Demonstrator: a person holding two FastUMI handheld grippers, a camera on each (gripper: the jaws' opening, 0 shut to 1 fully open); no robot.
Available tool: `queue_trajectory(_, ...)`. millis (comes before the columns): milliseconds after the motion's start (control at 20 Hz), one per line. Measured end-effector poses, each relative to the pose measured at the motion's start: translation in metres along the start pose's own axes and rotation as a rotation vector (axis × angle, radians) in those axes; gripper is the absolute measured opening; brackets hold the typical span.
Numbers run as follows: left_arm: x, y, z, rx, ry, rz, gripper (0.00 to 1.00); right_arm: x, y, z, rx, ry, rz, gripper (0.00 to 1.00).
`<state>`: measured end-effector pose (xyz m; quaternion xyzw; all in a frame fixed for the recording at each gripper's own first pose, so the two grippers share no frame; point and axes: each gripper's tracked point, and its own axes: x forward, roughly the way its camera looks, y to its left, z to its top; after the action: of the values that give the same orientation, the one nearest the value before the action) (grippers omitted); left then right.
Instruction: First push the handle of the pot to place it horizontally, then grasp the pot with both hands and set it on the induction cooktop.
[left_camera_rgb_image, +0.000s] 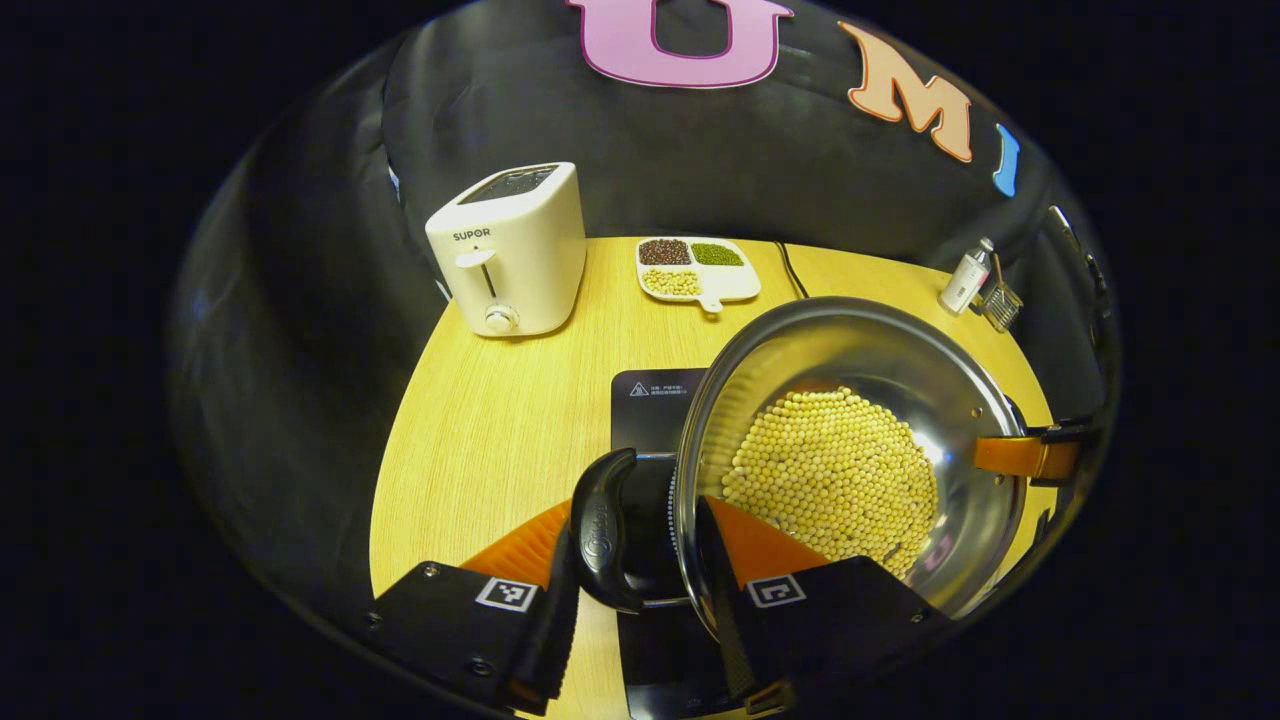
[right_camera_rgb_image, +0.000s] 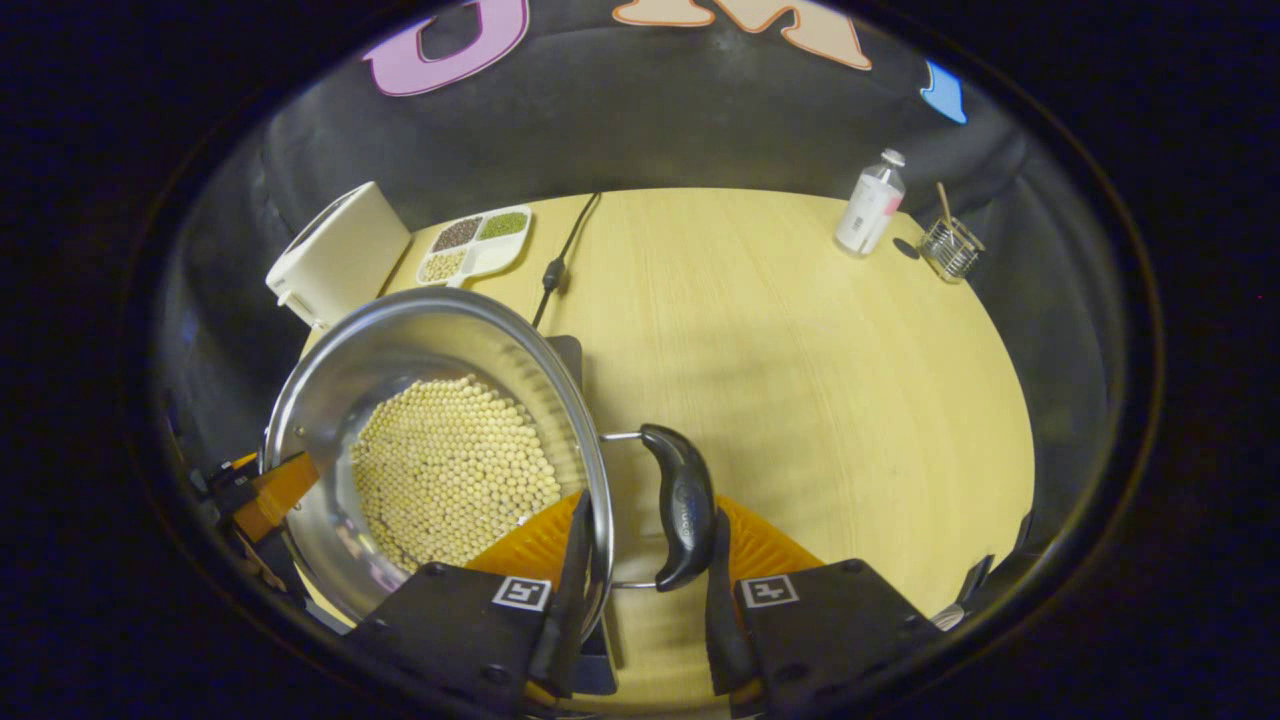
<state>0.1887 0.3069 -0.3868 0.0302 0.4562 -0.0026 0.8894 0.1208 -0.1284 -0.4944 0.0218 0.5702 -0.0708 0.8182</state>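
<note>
Steel pot (left_camera_rgb_image: 880, 350) of beans: I have each hand-held gripper, left (left_camera_rgb_image: 640, 600) and right (right_camera_rgb_image: 640, 600), closed on a side handle, above the induction cooktop (left_camera_rgb_image: 655, 395).

Warm overhead light, sharp centre, glare on the pot (left_camera_rgb_image: 940, 400) steel, fisheye bending and dimming the edges.

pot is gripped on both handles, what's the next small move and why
Probably lower the pot straight down onto the induction cooktop. Both tongs straddle a side handle and the rim beside it, and in the left gripper view the dark cooktop lies right beneath the pot.
</note>
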Motion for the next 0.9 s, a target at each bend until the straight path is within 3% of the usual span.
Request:
queue_trajectory(50,0.000,0.000,-0.001,-0.007,0.002,0.005,0.64,0.000,-0.001,-0.001,-0.006,-0.005,0.004,0.51)
queue_trajectory(100,-0.001,0.001,-0.003,-0.011,0.011,0.012,0.65,0.001,-0.002,0.003,-0.012,-0.011,0.009,0.58)
queue_trajectory(150,-0.005,0.000,-0.007,-0.016,0.029,0.017,0.68,0.001,-0.003,0.000,-0.012,-0.012,0.012,0.55)
queue_trajectory(200,-0.008,-0.003,-0.010,-0.030,0.033,0.012,0.69,0.000,-0.002,-0.001,-0.008,-0.010,0.015,0.67)
queue_trajectory(250,-0.013,-0.007,-0.008,-0.041,0.020,0.001,0.71,-0.001,-0.002,-0.002,0.002,-0.011,0.022,0.58)
queue_trajectory(300,-0.017,-0.006,-0.005,-0.054,0.000,0.007,0.73,-0.004,-0.002,-0.002,0.005,-0.012,0.031,0.66)
queue_trajectory(350,-0.023,-0.005,-0.003,-0.066,-0.020,0.017,0.76,-0.009,-0.001,-0.003,0.009,-0.015,0.051,0.63)
queue_trajectory(400,-0.028,-0.006,-0.002,-0.070,-0.032,0.022,0.81,-0.013,-0.001,-0.002,0.009,-0.021,0.062,0.76)
queue_trajectory(450,-0.037,-0.007,-0.002,-0.069,-0.042,0.028,0.82,-0.018,-0.001,-0.001,0.008,-0.036,0.072,0.82)
queue_trajectory(500,-0.046,-0.007,0.002,-0.067,-0.066,0.034,0.77,-0.023,0.001,0.001,0.011,-0.057,0.083,0.84)
queue_trajectory(550,-0.056,-0.009,0.009,-0.068,-0.105,0.037,0.82,-0.033,0.000,0.008,0.023,-0.088,0.095,0.84)
queue_trajectory(600,-0.066,-0.013,0.016,-0.069,-0.142,0.041,0.78,-0.041,-0.002,0.016,0.033,-0.117,0.106,0.84)
queue_trajectory(700,-0.086,-0.017,0.031,-0.068,-0.228,0.066,0.78,-0.053,-0.005,0.025,0.037,-0.158,0.137,0.84)
queue_trajectory(850,-0.121,-0.022,0.055,-0.045,-0.338,0.159,0.82,-0.069,-0.029,0.032,0.015,-0.217,0.155,0.86)
queue_trajectory(900,-0.134,-0.027,0.066,-0.033,-0.385,0.192,0.77,-0.074,-0.038,0.036,0.007,-0.240,0.165,0.86)
